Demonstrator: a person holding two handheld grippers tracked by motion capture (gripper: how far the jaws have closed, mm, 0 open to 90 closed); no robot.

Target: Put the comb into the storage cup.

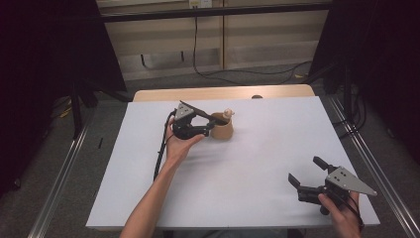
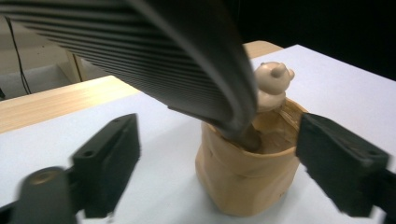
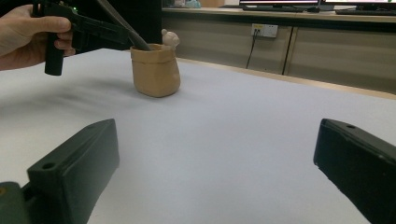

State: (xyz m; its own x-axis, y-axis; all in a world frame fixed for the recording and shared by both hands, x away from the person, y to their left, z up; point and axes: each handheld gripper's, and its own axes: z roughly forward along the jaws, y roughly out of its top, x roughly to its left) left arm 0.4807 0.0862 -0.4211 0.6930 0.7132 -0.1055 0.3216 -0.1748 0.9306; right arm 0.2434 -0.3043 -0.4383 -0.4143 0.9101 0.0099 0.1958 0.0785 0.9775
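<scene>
A tan, bag-shaped pot [image 1: 222, 130] stands upright on the white desk [image 1: 247, 163], toward the far middle of it, with a small bear figure [image 1: 228, 113] on its far rim. A dark comb [image 2: 154, 51] leans in the pot, its lower end down inside the mouth and its toothed body slanting up and away toward the left tool.

The left tool [image 1: 200, 130], held in the person's left hand [image 1: 178, 144], sits just beside the pot on its left side in the high view. In the left gripper view its 2 black jaws stand apart, 1 to the left of the pot and well clear of it, the other close beside the pot's right wall; neither pad presses on the pot or on the comb. The comb's body crosses above and between the jaws without being gripped, so this tool is released, with the pot sitting in the gap ahead of it.

The right tool [image 1: 303, 174] rests low over the near right corner of the desk in the person's right hand [image 1: 344, 213], well apart from the pot. Its 2 jaws are spread wide with only bare desk between them, so it is released too. From the right gripper view the pot stands far off to the upper left, with the left hand and its tool beside it.
</scene>
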